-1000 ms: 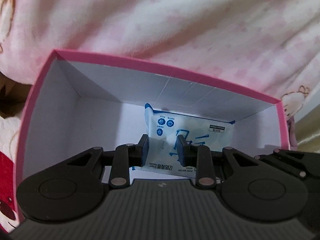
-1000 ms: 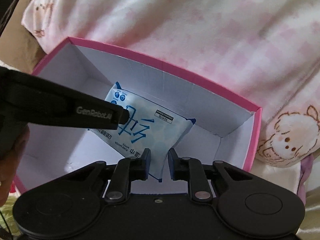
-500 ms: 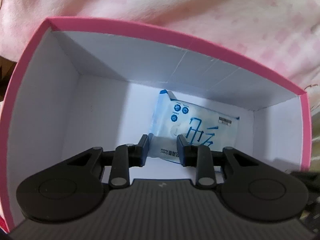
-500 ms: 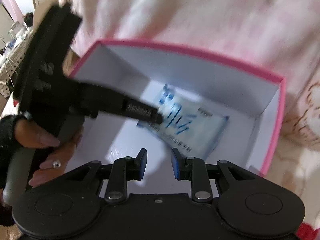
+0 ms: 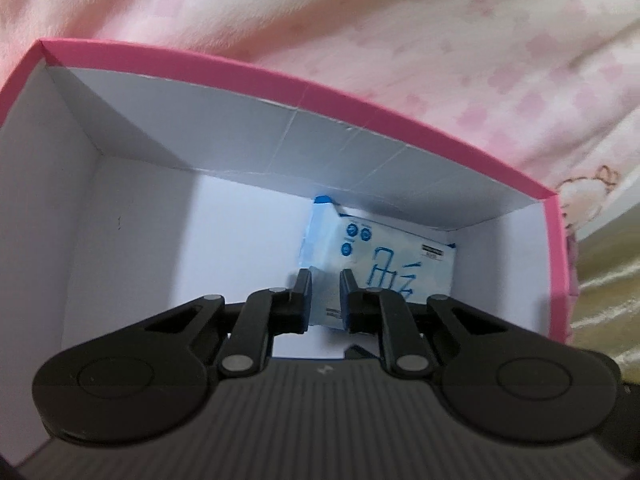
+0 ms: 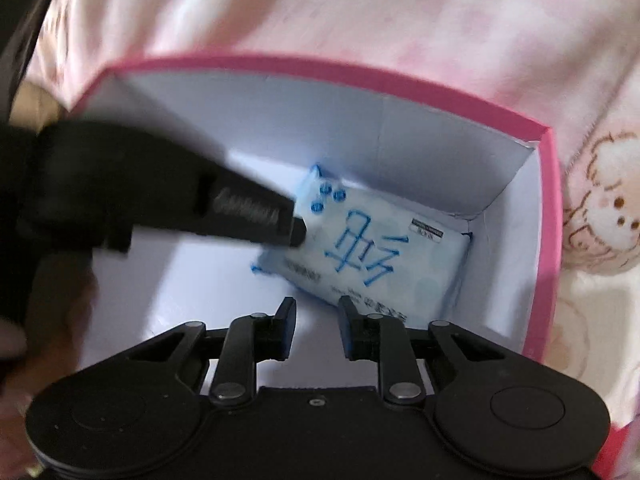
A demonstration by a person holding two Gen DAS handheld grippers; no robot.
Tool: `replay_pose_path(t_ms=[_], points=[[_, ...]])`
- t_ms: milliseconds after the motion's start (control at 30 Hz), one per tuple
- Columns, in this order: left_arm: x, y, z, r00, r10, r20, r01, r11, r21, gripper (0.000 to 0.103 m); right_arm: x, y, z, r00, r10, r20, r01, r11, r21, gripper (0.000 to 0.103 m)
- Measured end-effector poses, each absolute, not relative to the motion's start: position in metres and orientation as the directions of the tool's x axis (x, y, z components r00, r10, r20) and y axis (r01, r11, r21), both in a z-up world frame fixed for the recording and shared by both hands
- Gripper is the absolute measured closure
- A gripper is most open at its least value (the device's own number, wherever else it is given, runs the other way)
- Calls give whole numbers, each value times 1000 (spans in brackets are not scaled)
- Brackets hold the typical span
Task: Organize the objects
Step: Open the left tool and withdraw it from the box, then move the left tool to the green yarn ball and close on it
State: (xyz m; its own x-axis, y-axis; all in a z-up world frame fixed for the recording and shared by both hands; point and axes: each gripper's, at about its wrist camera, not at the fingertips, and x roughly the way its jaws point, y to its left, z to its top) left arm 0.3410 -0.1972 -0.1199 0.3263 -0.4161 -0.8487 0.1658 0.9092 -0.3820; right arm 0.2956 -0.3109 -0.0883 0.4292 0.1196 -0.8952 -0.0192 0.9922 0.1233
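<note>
A pale blue wipes pack lies on the floor of the pink box, tucked into its far right corner. My left gripper reaches down into the box, its jaws drawn close together and shut on the pack's left edge. In the right wrist view the same pack lies flat inside the box, and the left gripper comes in blurred from the left with its tip on the pack's left end. My right gripper hangs just short of the pack's near edge, shut, with nothing between its fingers.
The box has a white inside and tall walls, and its left half holds nothing. It rests on soft pink checked bedding with a bear print at the right. A person's hand shows blurred at the left edge.
My right gripper let go of the pack's near corner and drew back. The pack settled flat toward the far right corner. My left gripper went deeper into the box and its jaws narrowed.
</note>
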Motion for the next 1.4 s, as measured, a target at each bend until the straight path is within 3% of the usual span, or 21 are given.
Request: replay_pose_path(t_ms=[167,367,667,967,1100,1400], points=[[316,-200,-93,332,-376,-865,239,921,-309,85,268,-307,-69,470,178,-864,-57,984,171,71],[287,-161,-48,346,-346,-872,318,918,-238,66,218,-298,-23,529,212,-822,-84,977,199,49],[222,-99,13,397,-332,-856,393,904,-168,50,160,-301,43,552,214,-806,-118,977,178,39],[137,-61,54,412,-341,-845,481,869,-117,30,104,-274,57,533,283,-798,-143,959,245,31],[111,-48,54,441,-309,-842,502,863,-54,19,74,-262,61,551,303,-778,-124,951,283,18],[93,-12,24,400,-285,-871,503,863,-52,14,44,-236,22,525,405,-749,-105,903,416,18]])
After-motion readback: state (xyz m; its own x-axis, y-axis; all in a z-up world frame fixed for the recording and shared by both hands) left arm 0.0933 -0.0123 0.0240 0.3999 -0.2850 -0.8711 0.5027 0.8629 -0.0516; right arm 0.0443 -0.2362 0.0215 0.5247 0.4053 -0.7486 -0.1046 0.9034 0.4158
